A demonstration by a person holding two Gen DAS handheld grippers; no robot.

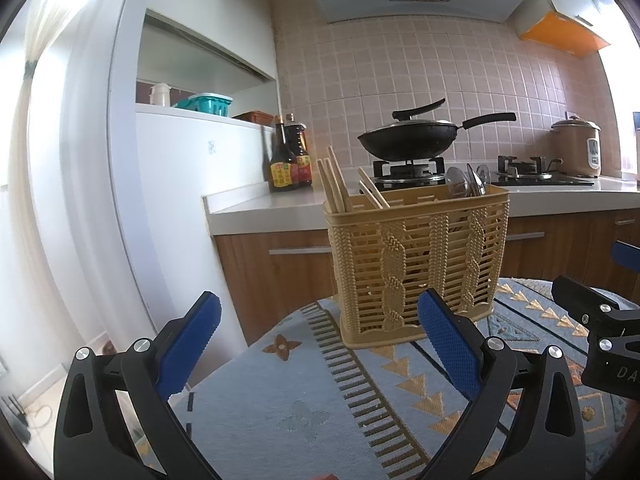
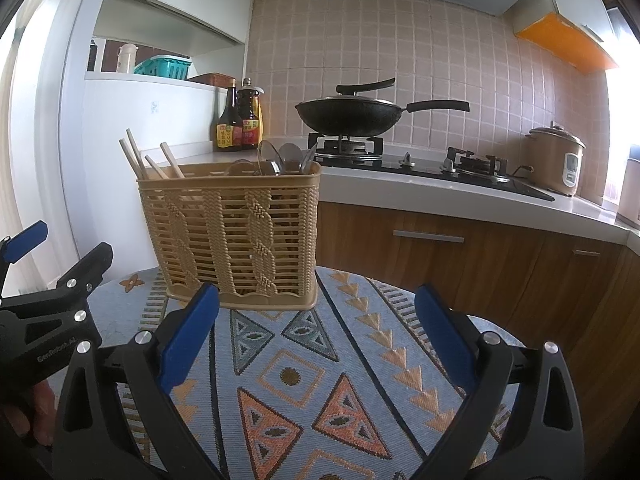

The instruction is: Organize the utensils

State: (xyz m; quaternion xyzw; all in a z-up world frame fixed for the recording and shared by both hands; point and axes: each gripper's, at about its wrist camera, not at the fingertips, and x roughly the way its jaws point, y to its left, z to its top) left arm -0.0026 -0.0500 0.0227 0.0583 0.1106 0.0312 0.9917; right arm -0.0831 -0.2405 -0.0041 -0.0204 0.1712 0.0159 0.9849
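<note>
A tan woven plastic utensil basket stands on a patterned cloth table; it also shows in the right wrist view. Wooden chopsticks lean in its left part and metal spoons stand in its right part; chopsticks and spoons show likewise in the right wrist view. My left gripper is open and empty, just in front of the basket. My right gripper is open and empty, near the basket's front right.
Behind the table runs a kitchen counter with sauce bottles, a black wok on a gas stove, and a rice cooker. Wooden cabinets lie below. The right gripper's body shows at the left view's right edge.
</note>
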